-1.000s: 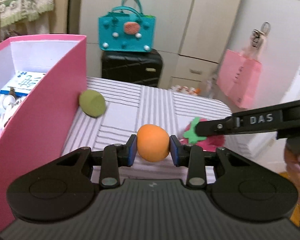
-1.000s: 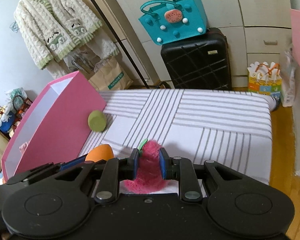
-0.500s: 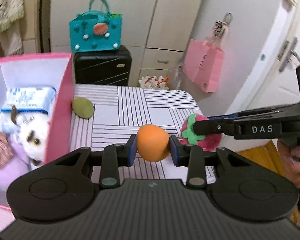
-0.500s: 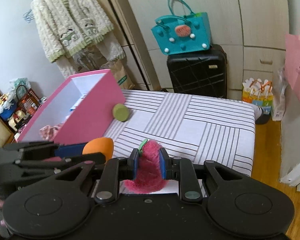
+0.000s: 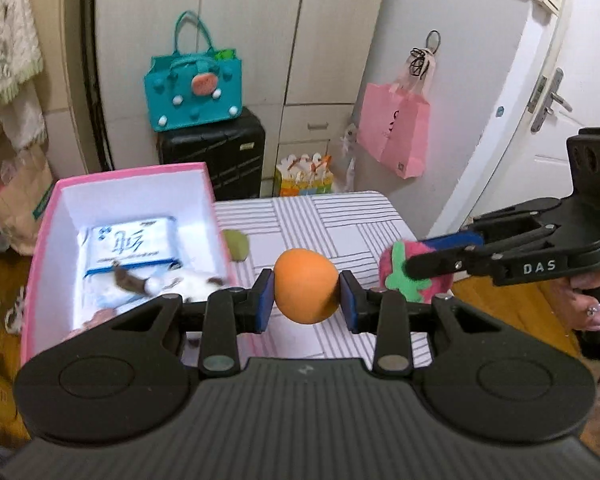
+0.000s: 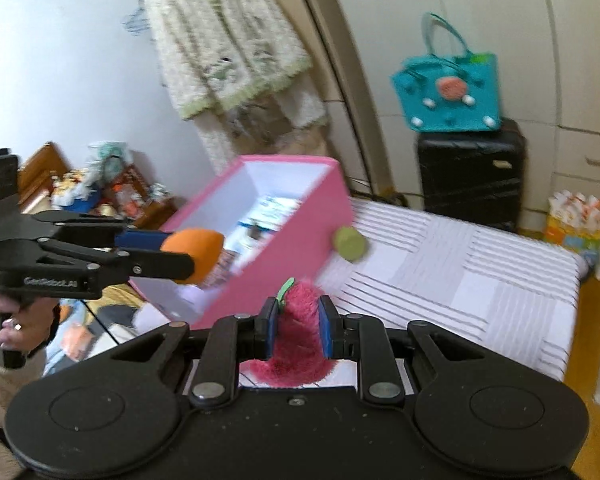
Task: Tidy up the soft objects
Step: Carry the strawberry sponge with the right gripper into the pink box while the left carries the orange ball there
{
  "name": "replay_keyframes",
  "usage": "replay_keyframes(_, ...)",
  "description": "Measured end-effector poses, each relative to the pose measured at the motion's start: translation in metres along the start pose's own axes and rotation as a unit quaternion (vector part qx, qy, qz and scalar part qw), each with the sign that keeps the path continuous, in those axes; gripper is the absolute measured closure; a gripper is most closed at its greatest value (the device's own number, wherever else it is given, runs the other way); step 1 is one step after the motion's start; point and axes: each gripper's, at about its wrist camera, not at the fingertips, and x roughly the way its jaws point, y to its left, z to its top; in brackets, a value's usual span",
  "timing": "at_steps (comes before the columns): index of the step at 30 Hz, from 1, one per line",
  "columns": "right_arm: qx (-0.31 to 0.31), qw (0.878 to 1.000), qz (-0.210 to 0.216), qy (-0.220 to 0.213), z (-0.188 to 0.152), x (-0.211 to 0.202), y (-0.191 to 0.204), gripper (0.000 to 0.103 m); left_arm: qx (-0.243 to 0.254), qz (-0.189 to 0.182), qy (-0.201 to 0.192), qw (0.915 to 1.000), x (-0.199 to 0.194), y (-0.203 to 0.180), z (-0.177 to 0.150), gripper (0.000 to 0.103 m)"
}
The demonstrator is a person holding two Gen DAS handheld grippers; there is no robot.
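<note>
Left wrist: pink box point(image 5: 46, 240) held a tissue pack point(image 5: 128, 242) and plush toy point(image 5: 172, 286); left hand-held gripper point(image 5: 306, 296) clamped orange ball point(image 5: 306, 290) beside box rim. Green ball point(image 5: 237, 243) lay on striped desk point(image 5: 340, 220).

Right wrist: right hand-held gripper point(image 6: 298, 326) squeezed strawberry plush point(image 6: 300, 320) over desk's near edge; far desk area open.

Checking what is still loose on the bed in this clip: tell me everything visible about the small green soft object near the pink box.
The green soft object is a small, rounded olive-green pad, matte and foam-like, with a flat round face tilted toward the right wrist camera. It lies on the striped bedcover right by the pink box's outer wall; whether they touch is unclear. Neither gripper is near it. In the left wrist view the box edge hides part of it and it looks blurred.
</note>
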Motion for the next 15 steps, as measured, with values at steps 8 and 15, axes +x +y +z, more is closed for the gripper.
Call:
replay_keyframes(8, -0.056, 0.998, 0.038, -0.017, 0.036, 0.023, 0.048, 0.077, -0.016, 0.051, -0.007, 0.9985, -0.029, 0.059, 0.009, 0.070)
replay_keyframes(15, -0.088, 0.995, 0.056, 0.008, 0.056, 0.079, 0.076, 0.077, -0.042, 0.057, 0.017, 0.9973, -0.010, 0.115, -0.005, 0.070)
